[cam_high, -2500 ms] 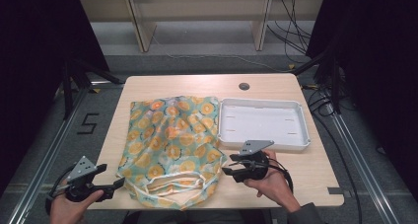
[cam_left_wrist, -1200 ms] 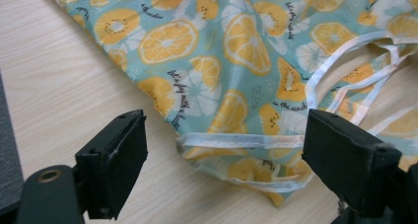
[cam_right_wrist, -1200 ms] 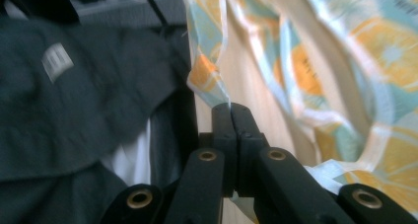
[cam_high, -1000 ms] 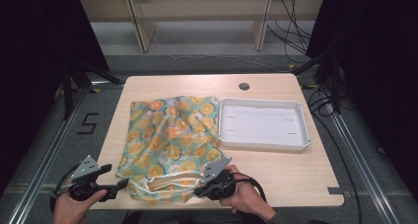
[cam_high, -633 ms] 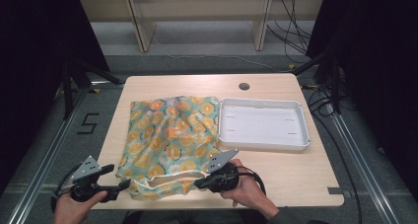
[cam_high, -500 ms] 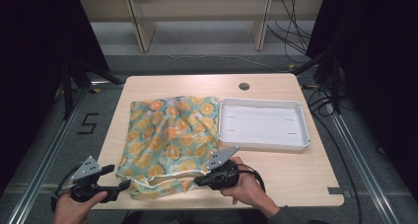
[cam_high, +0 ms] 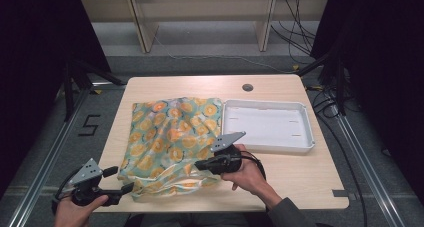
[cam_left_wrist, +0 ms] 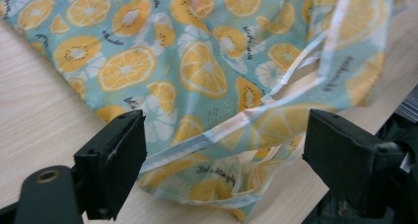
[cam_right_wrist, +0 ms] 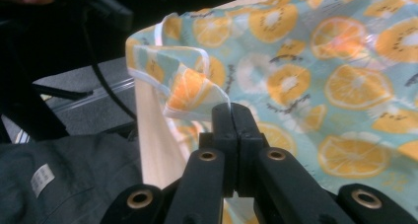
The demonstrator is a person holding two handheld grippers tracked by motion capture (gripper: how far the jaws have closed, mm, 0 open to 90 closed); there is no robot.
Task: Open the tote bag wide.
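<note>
A teal cloth bag (cam_high: 170,132) printed with orange slices lies flat on the left half of the wooden table. My right gripper (cam_high: 198,164) is at the bag's near edge, shut on a fold of its white-trimmed rim (cam_right_wrist: 192,91), which stands raised above the jaws. In the right gripper view the gripper (cam_right_wrist: 230,110) has its jaws pressed together on that fabric. My left gripper (cam_high: 131,187) sits at the bag's near left corner, open. In the left gripper view the gripper (cam_left_wrist: 224,150) frames the bag's handle strap (cam_left_wrist: 296,71) and rim between wide jaws, touching nothing.
A white shallow tray (cam_high: 300,137) stands right of the bag, touching its edge. A round cable hole (cam_high: 247,87) is at the table's far side. The table's near edge runs just under both hands. Bare wood (cam_high: 300,177) lies in front of the tray.
My right gripper moved left from the bare wood to the bag's near edge, shut on the rim, and lifted it slightly. The left gripper edged closer to the bag's corner.
</note>
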